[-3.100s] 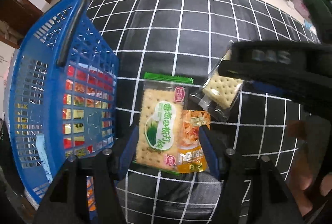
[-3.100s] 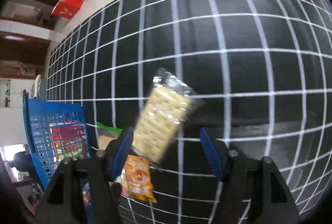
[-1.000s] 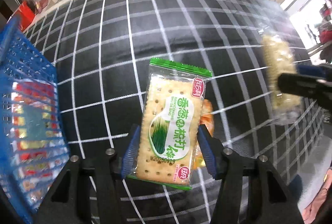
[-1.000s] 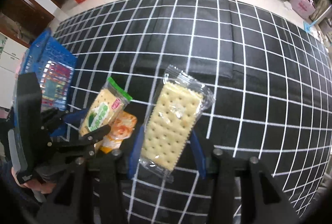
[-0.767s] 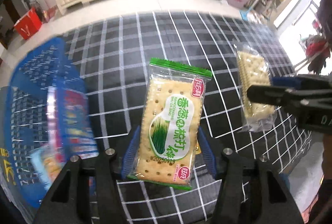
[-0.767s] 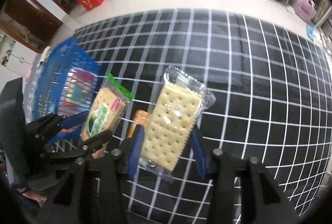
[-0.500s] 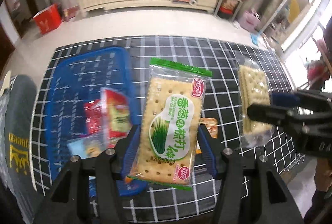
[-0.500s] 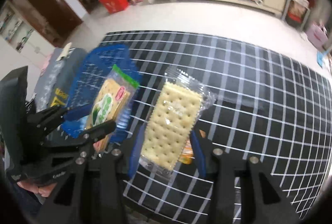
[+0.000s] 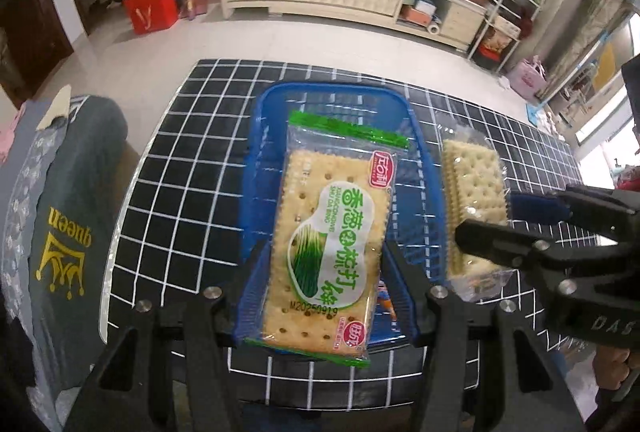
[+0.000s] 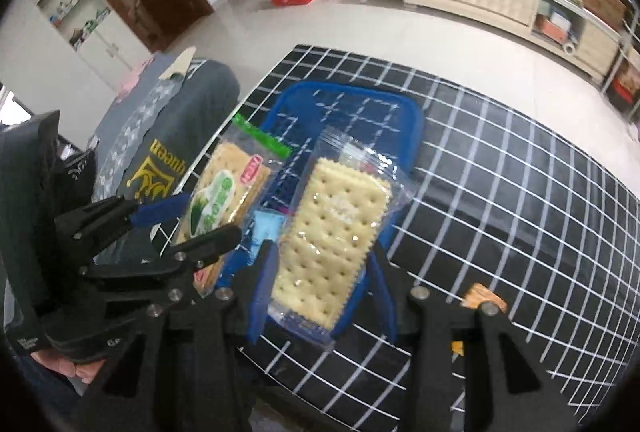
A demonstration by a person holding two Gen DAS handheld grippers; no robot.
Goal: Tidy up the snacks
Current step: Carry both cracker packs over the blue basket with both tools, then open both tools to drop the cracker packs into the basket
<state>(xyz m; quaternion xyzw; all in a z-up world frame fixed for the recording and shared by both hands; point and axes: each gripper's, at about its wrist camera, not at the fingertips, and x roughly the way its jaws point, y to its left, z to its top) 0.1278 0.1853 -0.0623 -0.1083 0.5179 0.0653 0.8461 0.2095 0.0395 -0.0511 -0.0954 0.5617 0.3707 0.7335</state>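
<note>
Above the black cloth-covered table with its white grid [image 9: 168, 192], both grippers hang over the blue plastic mesh basket [image 9: 332, 92], which sits near the table's left edge. The left gripper [image 9: 326, 272] is clamped on a green-labelled clear packet of square crackers [image 9: 332, 232], held flat between its blue pads. Just to its right, the right gripper [image 10: 320, 264] grasps a plain clear packet of pale crackers [image 10: 332, 232] the same way. Beside the basket, towards the near edge, a small orange snack packet [image 10: 482, 296] lies on the cloth. A grey printed garment [image 9: 60, 232] drapes beyond the left edge.
</note>
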